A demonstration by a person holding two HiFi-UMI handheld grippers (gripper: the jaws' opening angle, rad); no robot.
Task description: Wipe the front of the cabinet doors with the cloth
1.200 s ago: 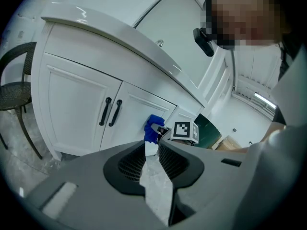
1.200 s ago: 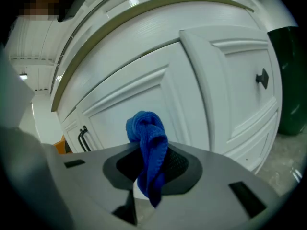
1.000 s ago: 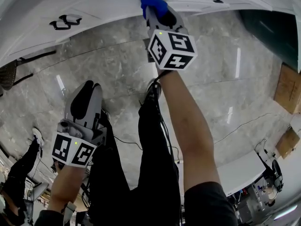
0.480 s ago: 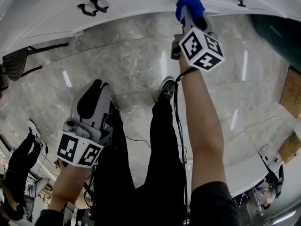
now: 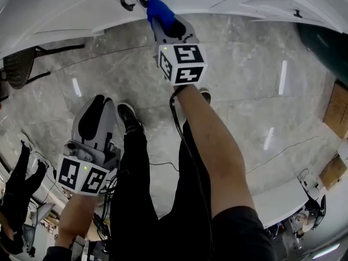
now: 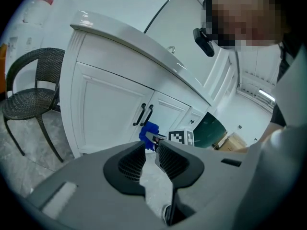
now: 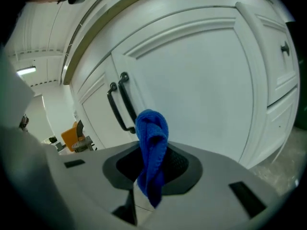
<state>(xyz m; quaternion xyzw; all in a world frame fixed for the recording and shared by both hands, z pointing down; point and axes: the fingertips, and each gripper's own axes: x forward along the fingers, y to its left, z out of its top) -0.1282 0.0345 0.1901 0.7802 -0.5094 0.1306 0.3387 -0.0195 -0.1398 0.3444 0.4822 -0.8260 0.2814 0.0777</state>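
Right gripper (image 5: 162, 25), pinching the blue cloth (image 7: 151, 143), reaches the cabinet door (image 7: 201, 80) beside its handles (image 7: 121, 102); firm, even strokes should serve best. Left gripper (image 6: 151, 151) hangs empty, jaws slightly spread.

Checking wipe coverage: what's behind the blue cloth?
Behind the blue knitted cloth in the right gripper: a white panelled cabinet door, black bar handles beside it. The patch the cloth covers cannot be seen.

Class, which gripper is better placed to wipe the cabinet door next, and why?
Right. The right gripper grips the blue cloth near the cabinet door; the left gripper is empty and farther back.
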